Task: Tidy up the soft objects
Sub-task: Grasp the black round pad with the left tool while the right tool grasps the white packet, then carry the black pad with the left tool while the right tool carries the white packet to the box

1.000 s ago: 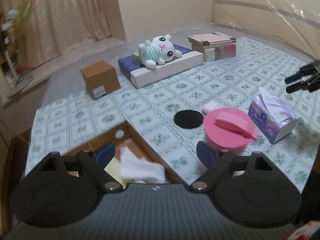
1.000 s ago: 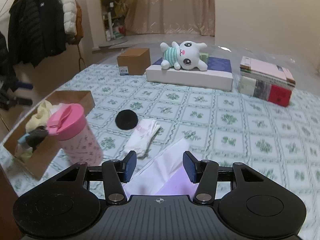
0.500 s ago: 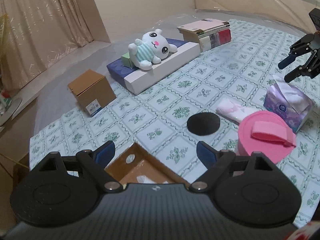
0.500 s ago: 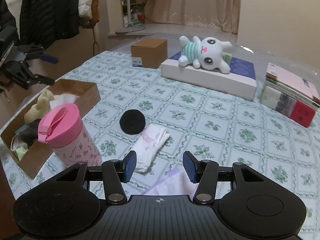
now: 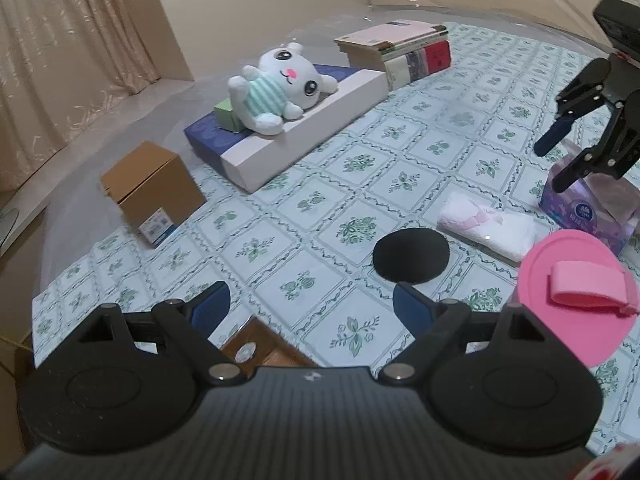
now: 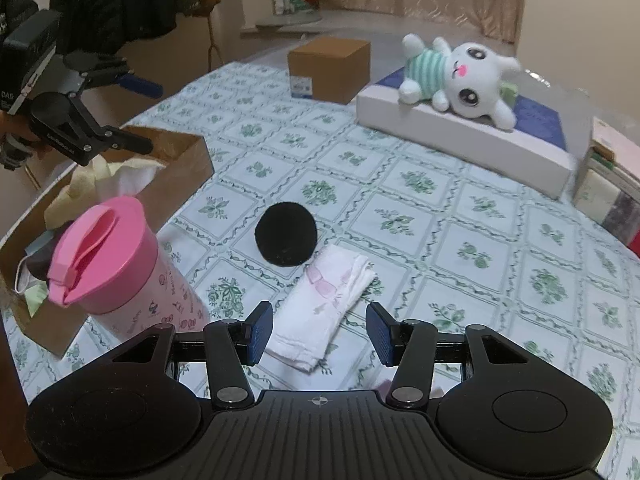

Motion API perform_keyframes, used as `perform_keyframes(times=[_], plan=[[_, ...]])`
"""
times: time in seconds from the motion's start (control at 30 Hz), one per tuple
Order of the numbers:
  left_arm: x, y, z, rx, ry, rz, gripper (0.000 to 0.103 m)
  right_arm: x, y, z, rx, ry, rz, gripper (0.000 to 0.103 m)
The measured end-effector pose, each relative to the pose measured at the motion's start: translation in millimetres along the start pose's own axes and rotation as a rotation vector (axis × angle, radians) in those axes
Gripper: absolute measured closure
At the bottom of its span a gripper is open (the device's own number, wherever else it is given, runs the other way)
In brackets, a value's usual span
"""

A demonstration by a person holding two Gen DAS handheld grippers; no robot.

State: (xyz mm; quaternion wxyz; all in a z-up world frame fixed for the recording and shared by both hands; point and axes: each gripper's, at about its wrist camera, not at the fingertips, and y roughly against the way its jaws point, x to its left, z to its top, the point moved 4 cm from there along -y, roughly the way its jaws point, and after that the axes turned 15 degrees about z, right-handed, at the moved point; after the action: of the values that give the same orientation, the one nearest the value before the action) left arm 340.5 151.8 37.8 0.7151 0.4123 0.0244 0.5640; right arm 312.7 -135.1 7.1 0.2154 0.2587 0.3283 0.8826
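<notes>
My left claw is spread and empty now; a second ago a white tissue hung between its fingers over the open cardboard box, and since then I have lifted away so only the box's corner shows beneath me, which I take to mean that piece is dropped in. From the right view the box holds pale cloths and tissue, so part of the sorting looks done. My right claw is also spread, holding nothing, and has swung off the purple tissue box to hang just above the folded white cloth on the desk. The black round pad lies touching that cloth's far end, beside the pink cup. The plush bunny rests well apart on the flat white box. I judge the cloth is next.
</notes>
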Motion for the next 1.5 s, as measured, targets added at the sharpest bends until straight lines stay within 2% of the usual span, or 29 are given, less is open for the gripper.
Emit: perform_keyframes(times=[0.13, 0.3, 0.4, 0.67, 0.7, 0.8, 1.03, 1.2, 1.5], plan=[[-3, -16, 5, 0.004, -0.014, -0.019, 0.016, -7, -20, 7, 0.052, 0.002, 0.005, 0.051], [-9, -34, 14, 0.001, -0.014, -0.041, 0.016, -23, -49, 13, 0.121, -0.082, 0.009, 0.048], [-15, -44, 20, -0.003, -0.021, -0.055, 0.016, -29, -69, 15, 0.163, -0.140, 0.016, 0.026], [-32, -67, 27, 0.011, -0.068, -0.106, 0.016, -39, -115, 21, 0.256, -0.215, -0.030, 0.025], [-34, -69, 28, 0.016, -0.075, -0.111, 0.016, -40, -118, 20, 0.266, -0.220, -0.034, 0.026], [-39, -76, 30, 0.028, -0.097, -0.136, 0.016, -43, -122, 17, 0.288, -0.207, -0.044, 0.046], [-58, -95, 37, 0.037, -0.177, -0.208, 0.016, -44, -111, 18, 0.295, -0.140, -0.014, 0.064], [-76, -107, 41, 0.024, -0.277, -0.248, 0.016, -47, -100, 19, 0.287, -0.090, -0.035, 0.065], [-105, -127, 38, 0.008, -0.356, -0.321, 0.016, -64, -85, 23, 0.270, -0.061, -0.085, 0.068]])
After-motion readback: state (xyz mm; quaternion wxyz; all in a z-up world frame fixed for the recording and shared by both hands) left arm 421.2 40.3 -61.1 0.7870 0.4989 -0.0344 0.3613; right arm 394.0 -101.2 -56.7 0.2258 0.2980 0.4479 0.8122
